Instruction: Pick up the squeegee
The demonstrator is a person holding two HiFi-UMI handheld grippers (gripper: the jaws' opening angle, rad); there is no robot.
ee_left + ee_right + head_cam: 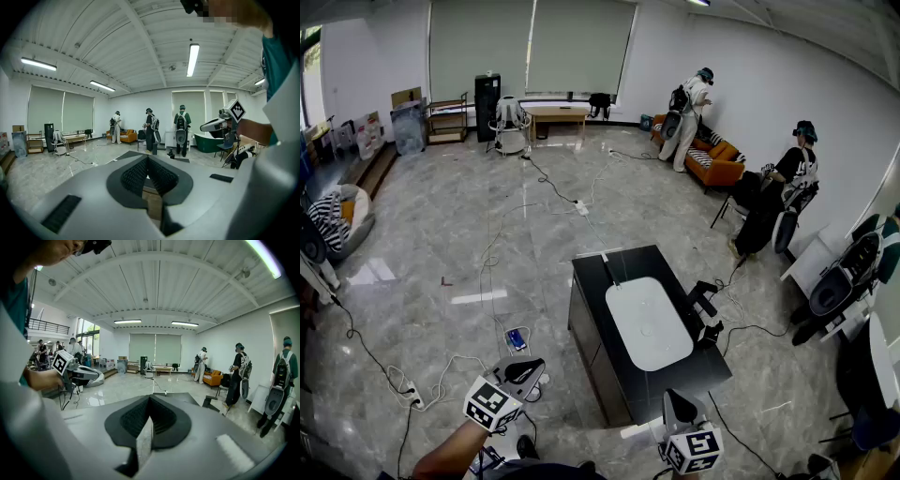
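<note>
A black table (600, 323) stands ahead of me with a white oval basin (648, 323) on it. On its far left corner lies a slim dark tool with a pale tip (609, 270), possibly the squeegee; it is too small to be sure. My left gripper (529, 368) hangs over the floor left of the table, jaws together and empty (148, 157). At the table's near edge my right gripper (674, 403) is likewise shut with nothing between its pads (150, 398). Both are well short of the slim tool.
Cables and a power strip (581, 207) trail across the marble floor. Black clamp-like objects (705, 302) sit at the table's right side. People stand by an orange sofa (714, 160) and chairs at the right. A desk (556, 114) and shelves line the far wall.
</note>
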